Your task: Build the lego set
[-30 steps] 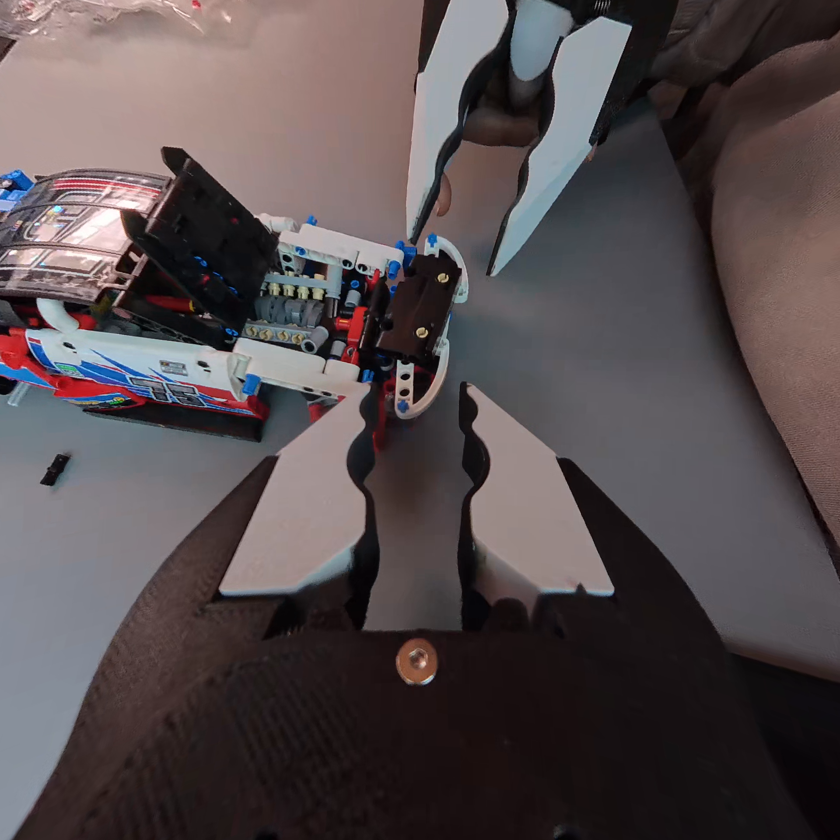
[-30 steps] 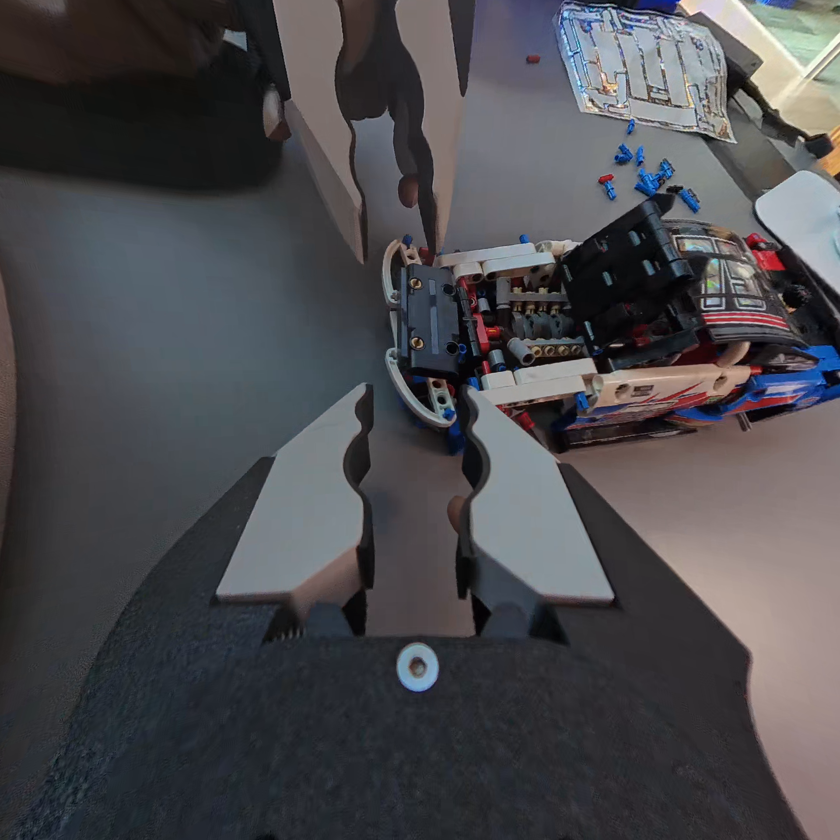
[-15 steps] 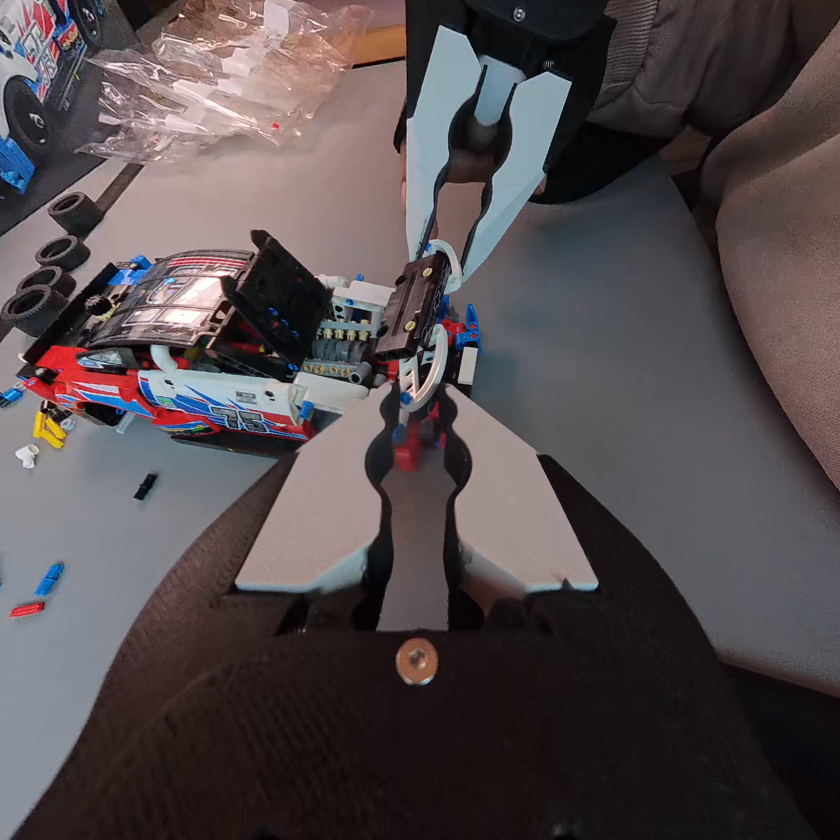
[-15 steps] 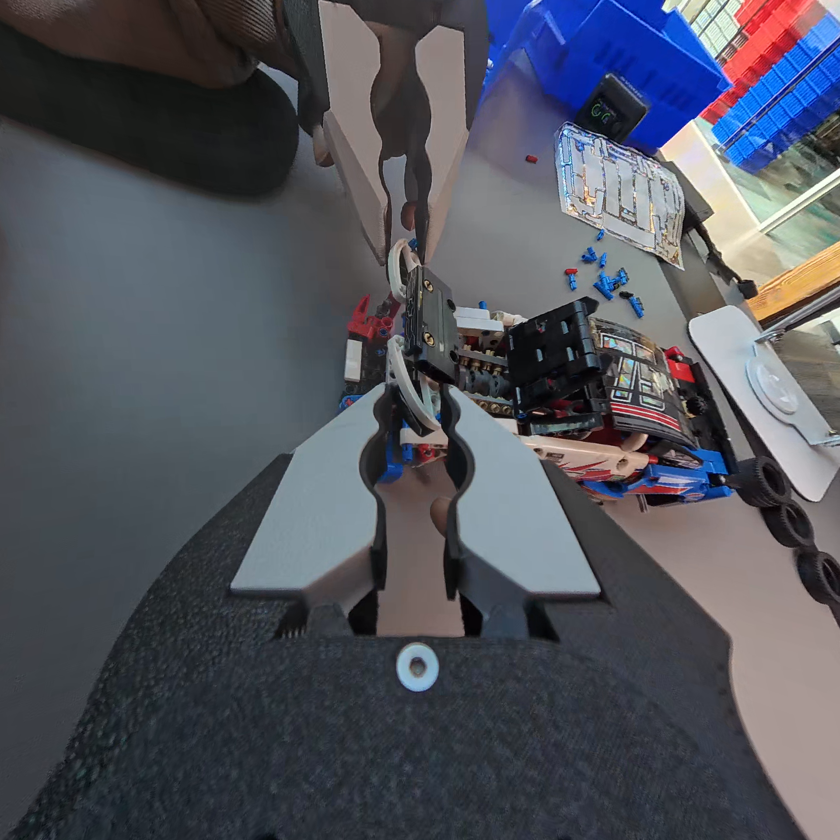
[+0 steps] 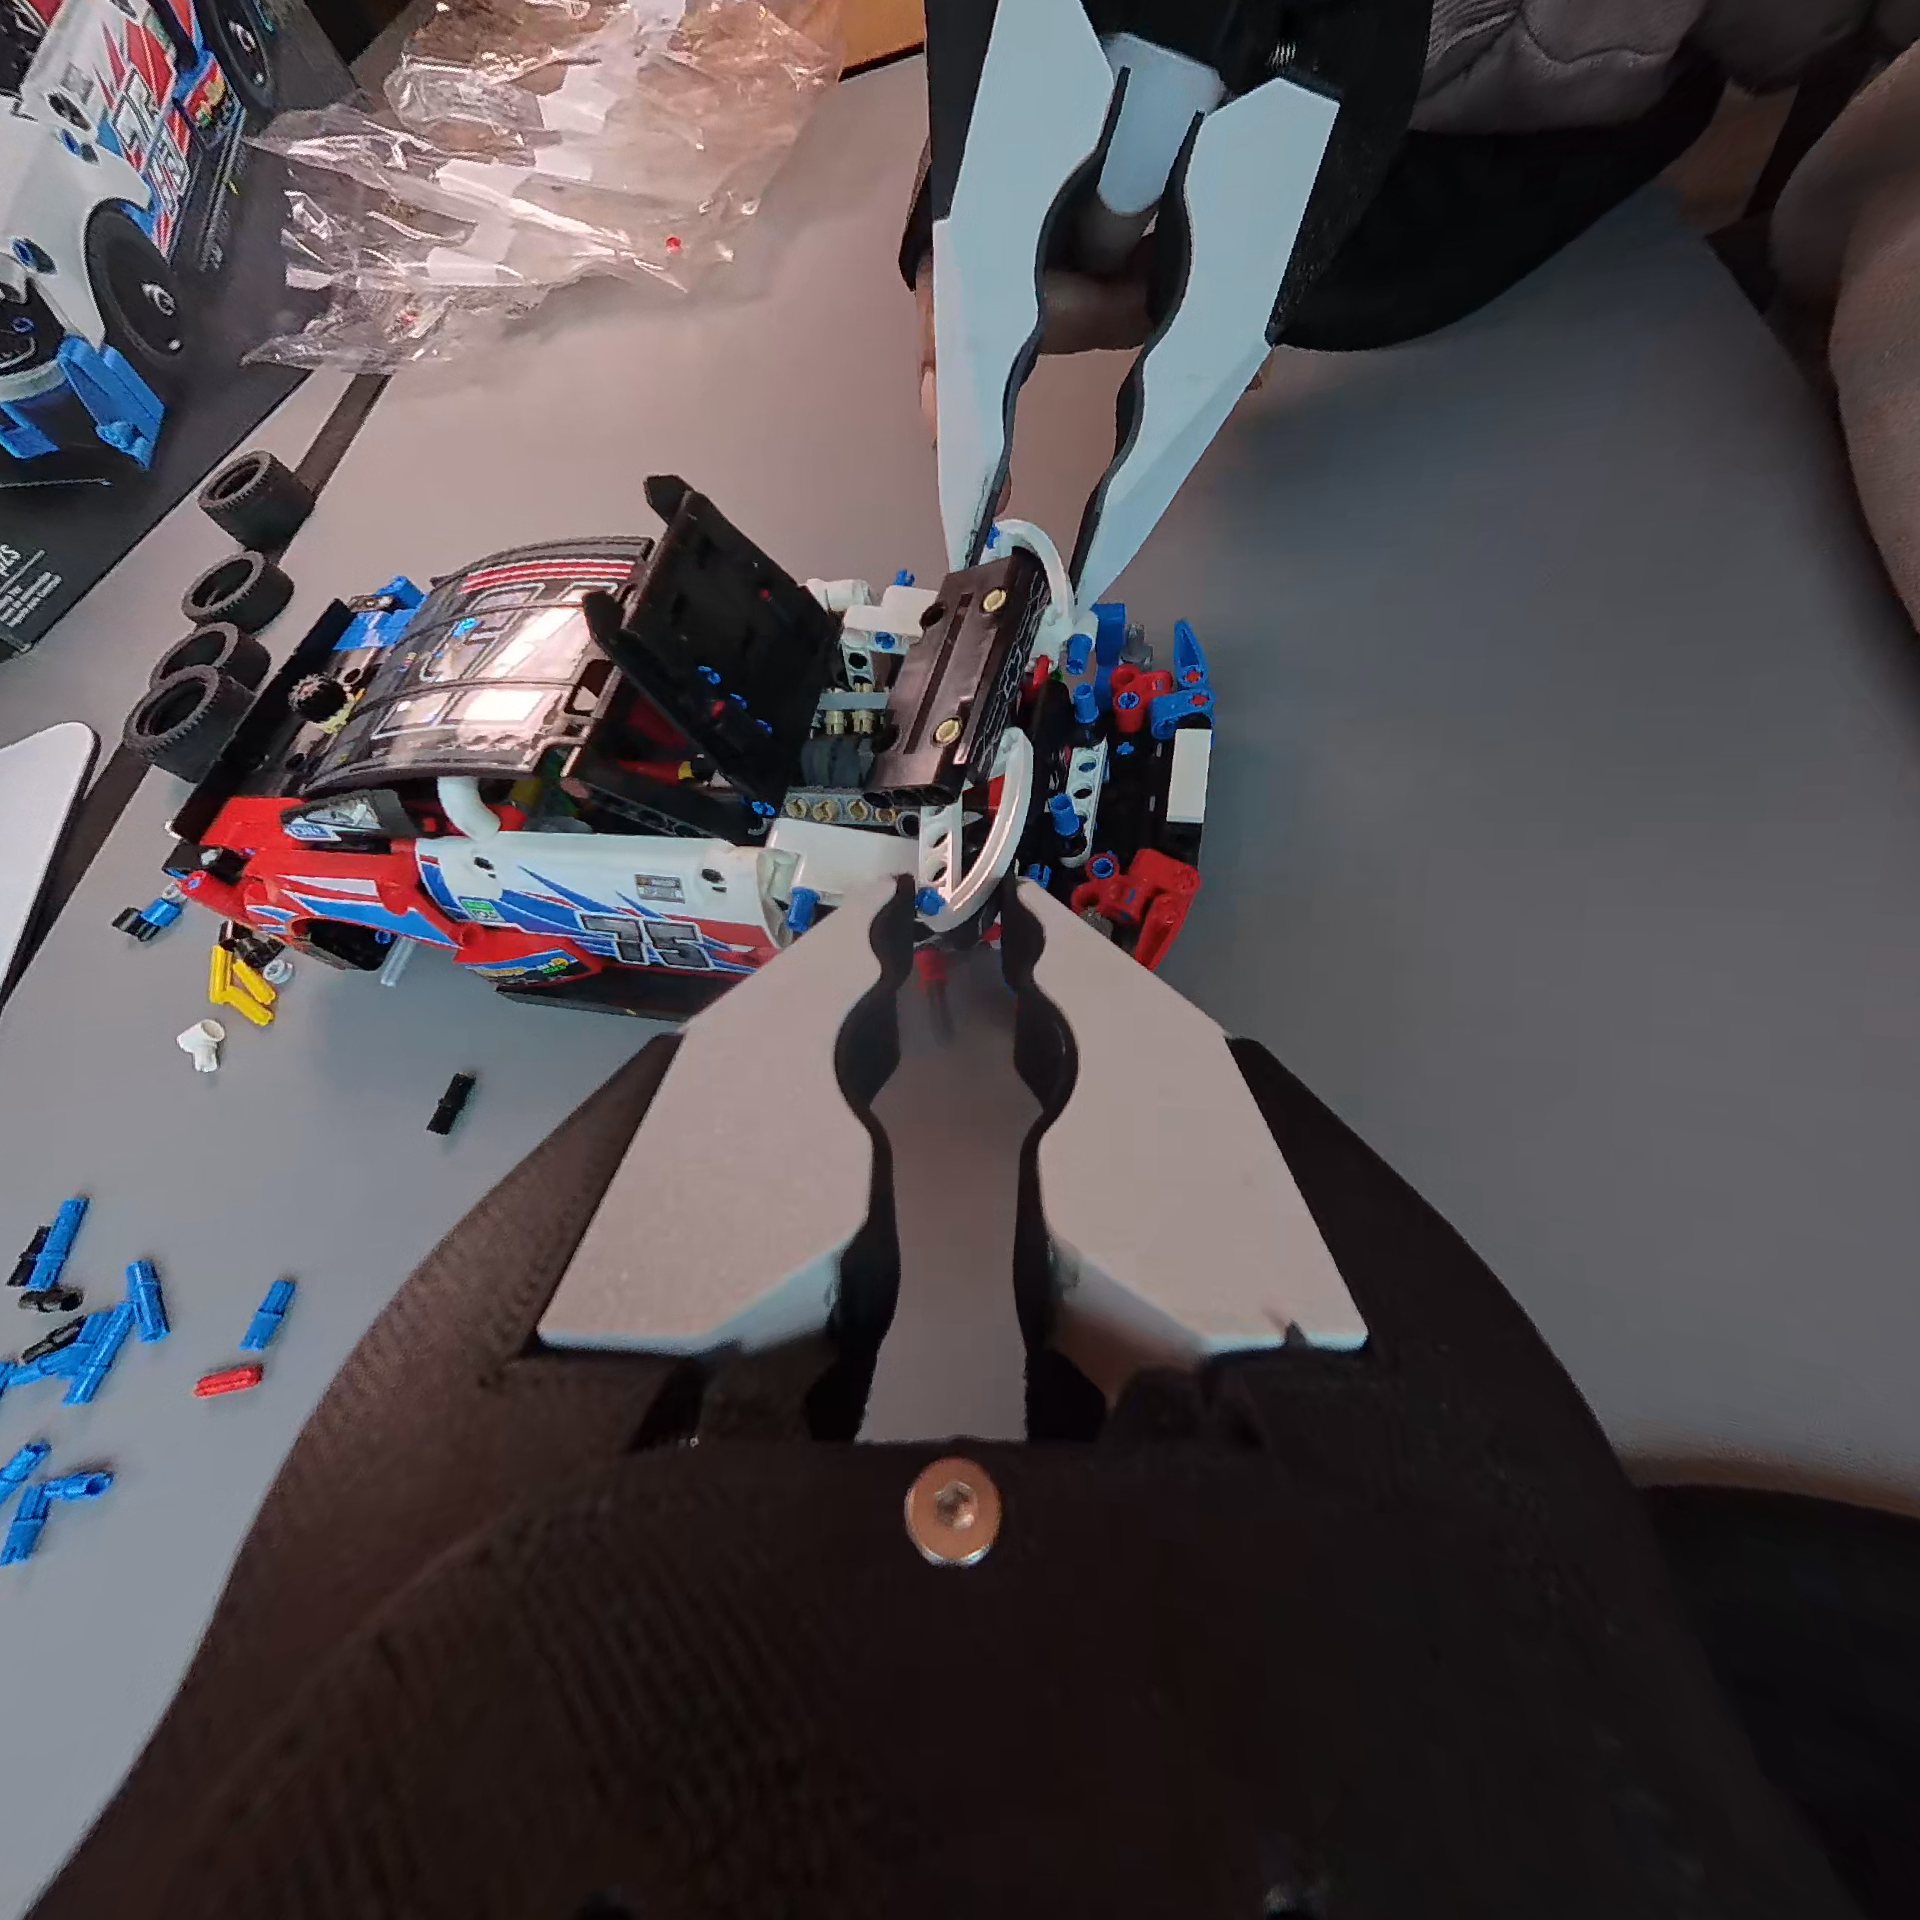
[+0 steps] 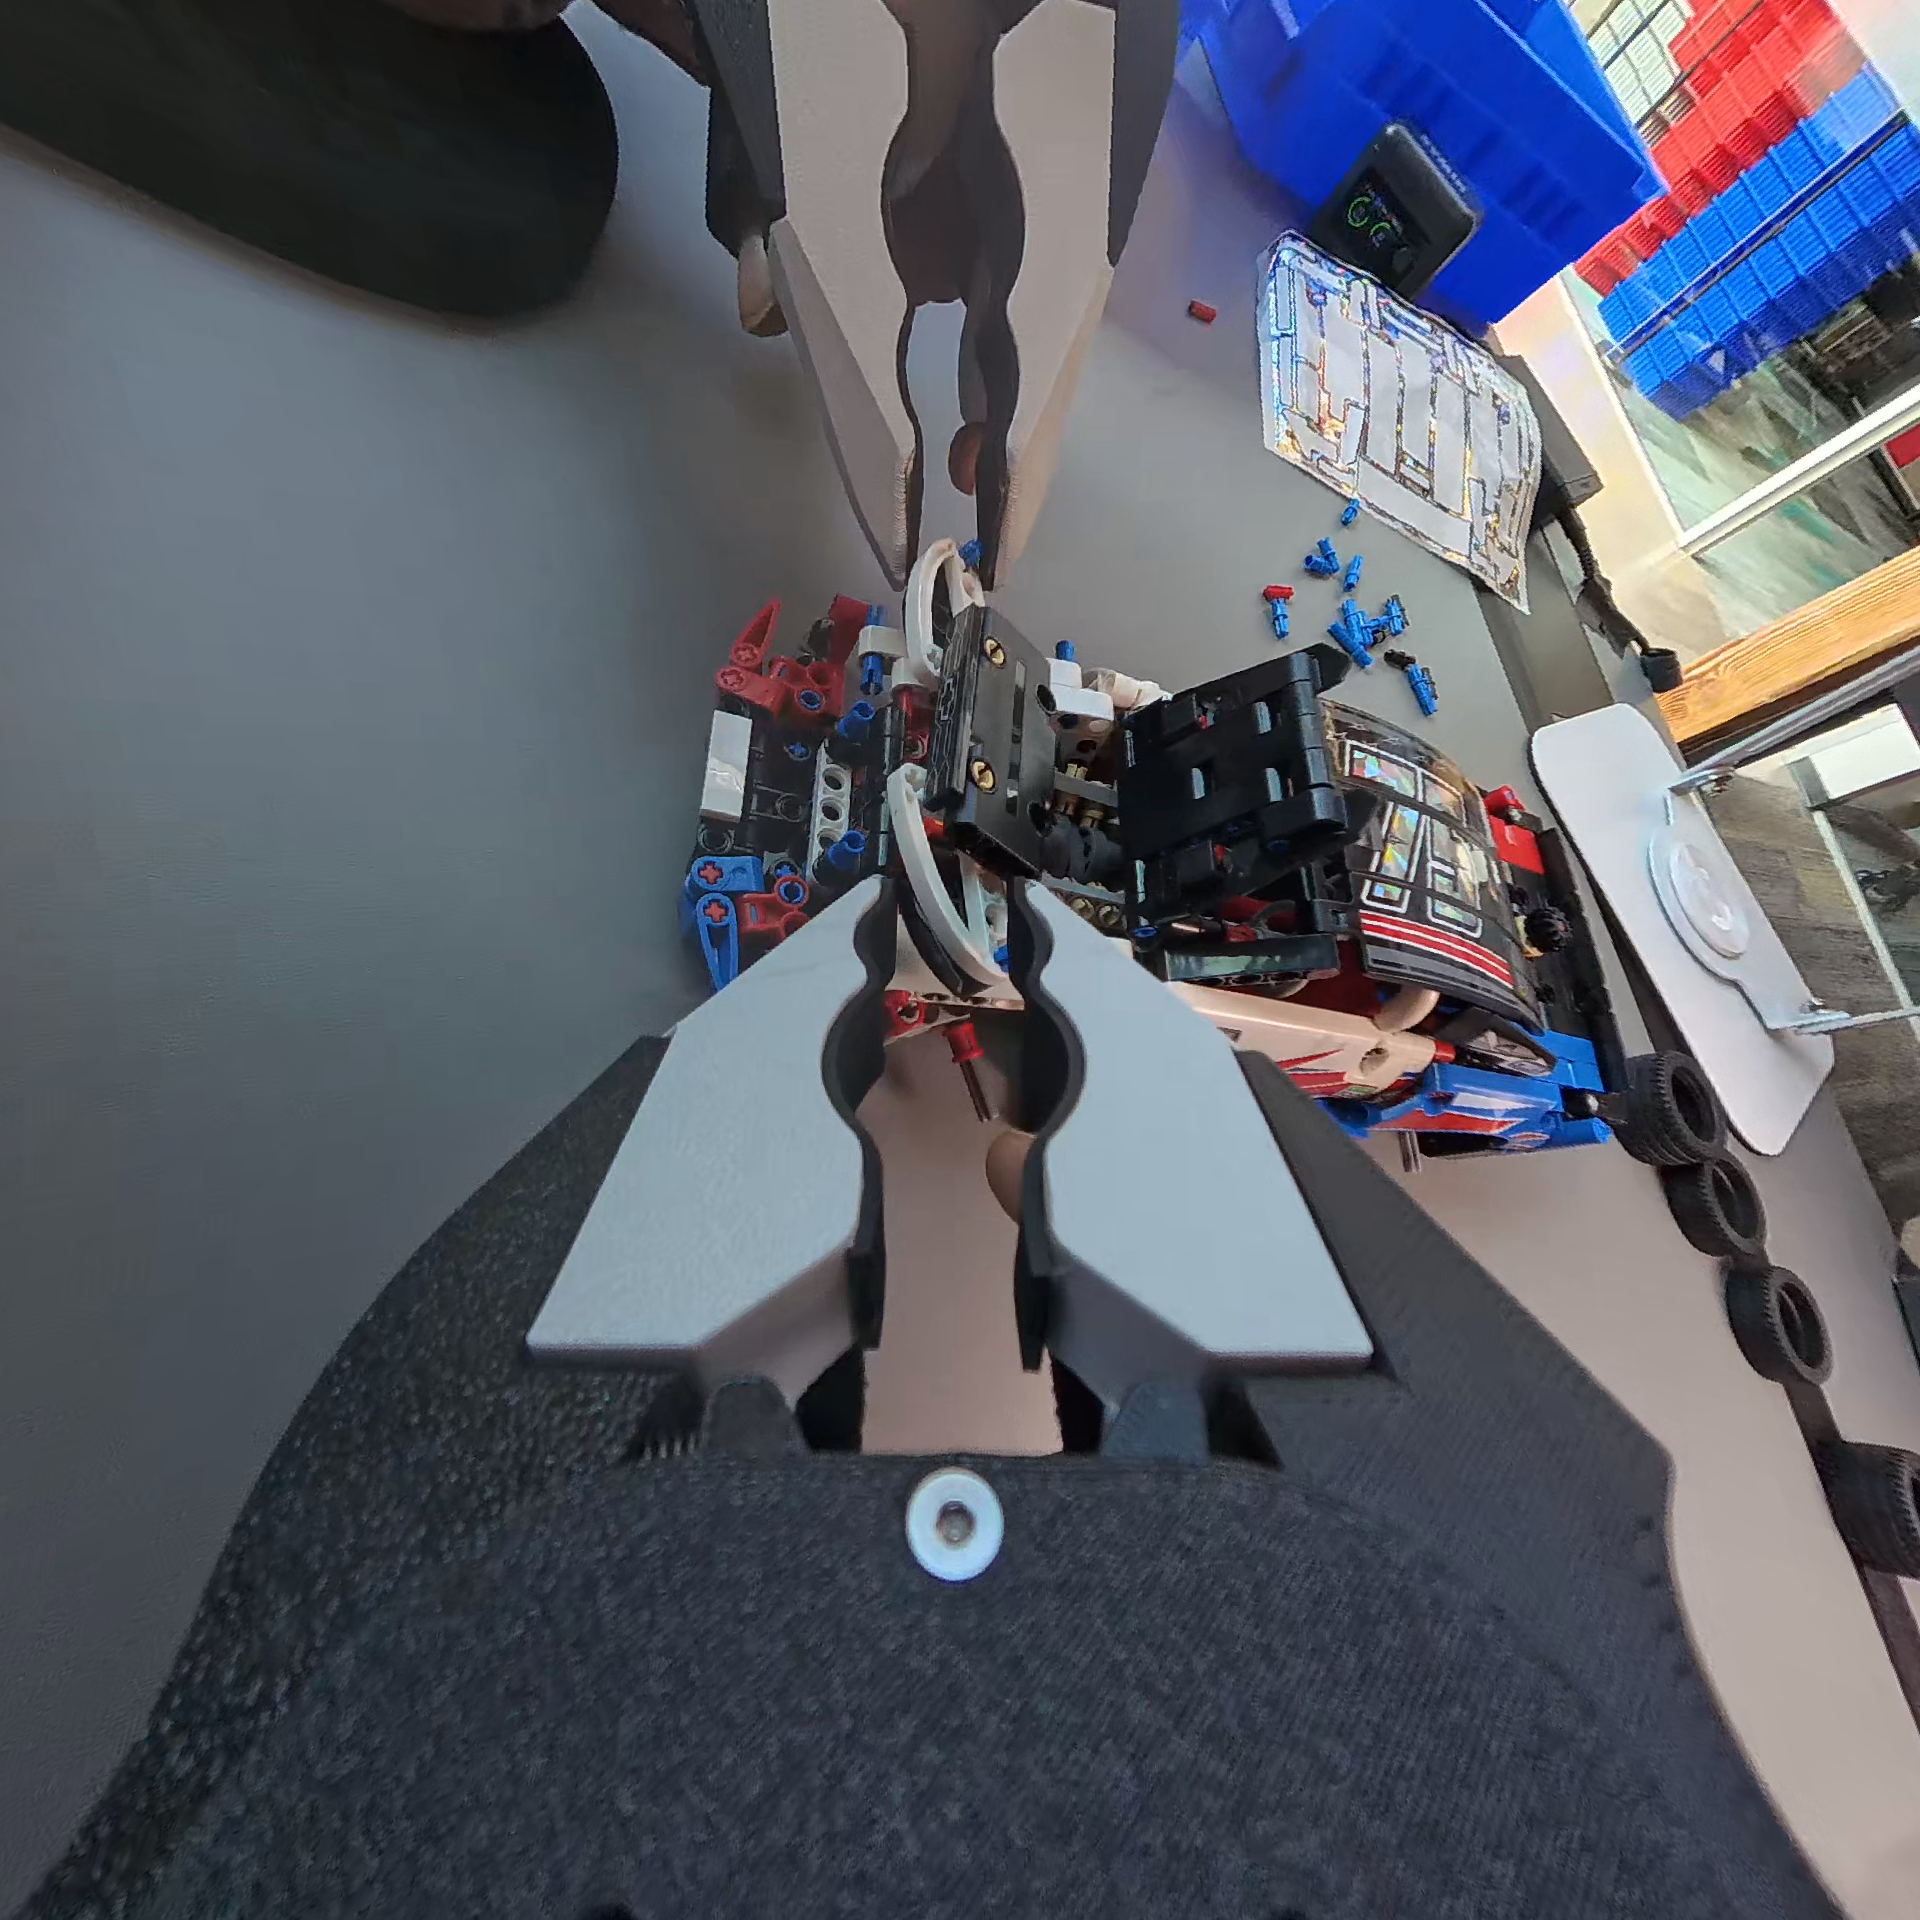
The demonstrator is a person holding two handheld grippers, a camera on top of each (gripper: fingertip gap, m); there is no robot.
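Note:
A red, white and blue lego race car (image 5: 582, 914) lies on the grey table (image 5: 1507, 883). Its black rear panel (image 5: 956, 686) with two white arches stands tilted up off the tail. My left gripper (image 5: 956, 902) is shut on the near white arch (image 5: 987, 852). My right gripper (image 5: 1031, 566) comes in from the far side, shut on the other arch (image 5: 1042, 542). In the right wrist view my right gripper (image 6: 951, 902) pinches a white arch (image 6: 935, 862) below the panel (image 6: 997, 738), and the left gripper (image 6: 948, 577) faces it across the car (image 6: 1403, 831).
Several black tyres (image 5: 223, 644) and the set's box (image 5: 94, 208) lie left of the car, with clear plastic bags (image 5: 540, 177) behind. Loose blue pins (image 5: 94, 1340) are scattered at front left. A sticker sheet (image 6: 1392, 416), blue bins (image 6: 1403, 104) and a white plate (image 6: 1662, 914) show in the right wrist view. About 7 centimeters separates my left fingertips from my right.
Both grippers closed from open onto the white arches. The black rear panel swung from lying flat to tilted up, exposing red and blue parts at the tail. Both cameras rose and pulled back.

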